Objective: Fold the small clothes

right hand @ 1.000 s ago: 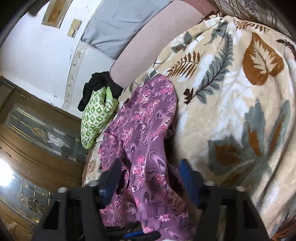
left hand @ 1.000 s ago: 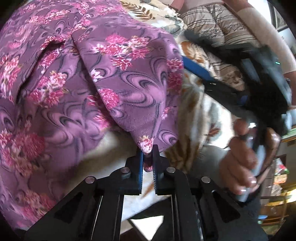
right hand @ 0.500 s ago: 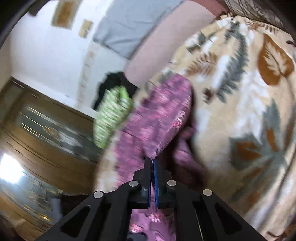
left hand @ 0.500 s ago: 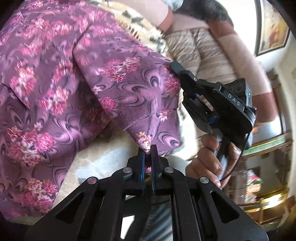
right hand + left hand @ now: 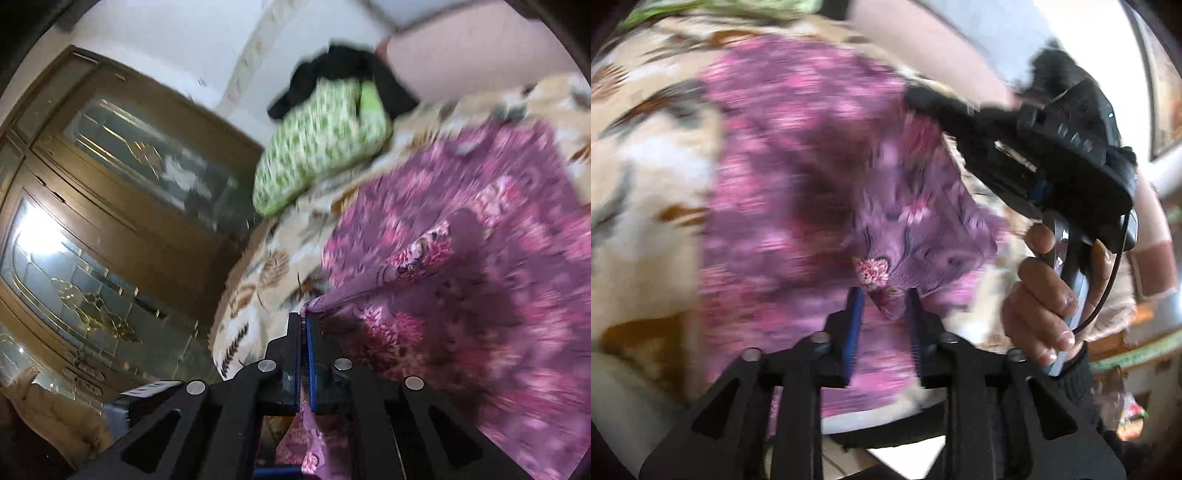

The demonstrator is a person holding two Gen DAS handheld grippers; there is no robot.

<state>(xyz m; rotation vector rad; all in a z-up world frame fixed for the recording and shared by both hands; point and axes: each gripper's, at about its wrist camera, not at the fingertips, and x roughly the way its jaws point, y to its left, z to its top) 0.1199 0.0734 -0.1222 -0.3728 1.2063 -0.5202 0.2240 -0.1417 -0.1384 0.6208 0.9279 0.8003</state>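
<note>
A purple garment with pink flowers [image 5: 798, 155] lies on a leaf-patterned blanket [image 5: 646, 177]; it also shows in the right wrist view [image 5: 480, 258]. My left gripper [image 5: 882, 299] is open, its jaws apart, with a corner of the garment [image 5: 875, 273] hanging loose between the fingers. My right gripper [image 5: 304, 325] is shut on an edge of the garment and holds it up off the blanket [image 5: 266, 280]. The right gripper also shows in the left wrist view [image 5: 1034, 155], held by a hand. Both views are blurred by motion.
A green patterned bundle [image 5: 325, 144] with a black cloth [image 5: 343, 70] on it lies at the blanket's far end. A wooden cabinet with glass doors [image 5: 96, 221] stands beyond the bed edge. A pink headboard [image 5: 461, 55] rises behind.
My left gripper has opened and let go of the garment corner. My right gripper, open a second ago, closed on the garment's edge and has carried it over the spread cloth.
</note>
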